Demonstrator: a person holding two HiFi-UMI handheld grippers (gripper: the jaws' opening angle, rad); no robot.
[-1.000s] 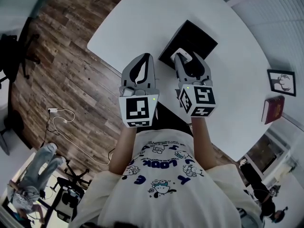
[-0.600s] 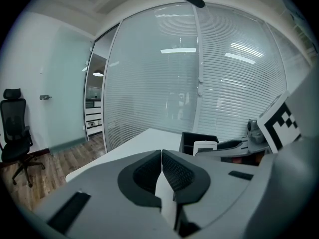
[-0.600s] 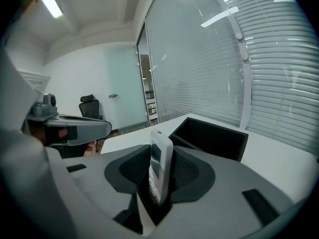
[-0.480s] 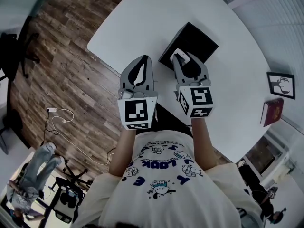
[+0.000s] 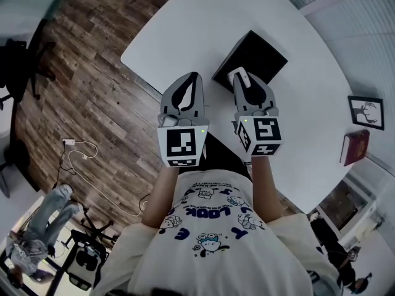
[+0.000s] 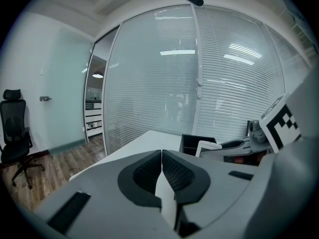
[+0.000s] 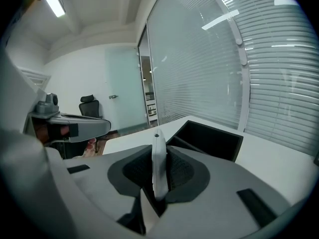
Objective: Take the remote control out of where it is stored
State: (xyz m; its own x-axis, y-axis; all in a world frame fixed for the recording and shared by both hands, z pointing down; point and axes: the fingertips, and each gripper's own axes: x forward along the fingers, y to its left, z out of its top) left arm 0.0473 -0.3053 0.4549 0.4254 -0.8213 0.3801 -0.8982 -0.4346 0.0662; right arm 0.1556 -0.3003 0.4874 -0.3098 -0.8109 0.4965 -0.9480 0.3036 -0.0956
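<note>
A thin white remote control (image 7: 158, 166) stands on edge between the pads of my right gripper (image 7: 159, 171), whose jaws are closing and press on it. In the head view its white tip (image 5: 239, 76) pokes out of the right gripper (image 5: 245, 82), just at the near corner of the open black storage box (image 5: 253, 57). That box (image 7: 212, 139) lies right beyond the jaws on the white table. My left gripper (image 5: 185, 82) hovers beside it over the table's edge, shut with nothing between its pads (image 6: 162, 158).
The white table (image 5: 203, 23) carries a black picture frame (image 5: 365, 110) and a red book (image 5: 356, 145) at its far right. Wooden floor with a white cable (image 5: 77, 156) lies to the left. A black office chair (image 6: 12, 133) stands by the glass wall.
The right gripper's jaws have narrowed from wide apart onto the white remote. Both grippers have drifted slightly to the right in the head view.
</note>
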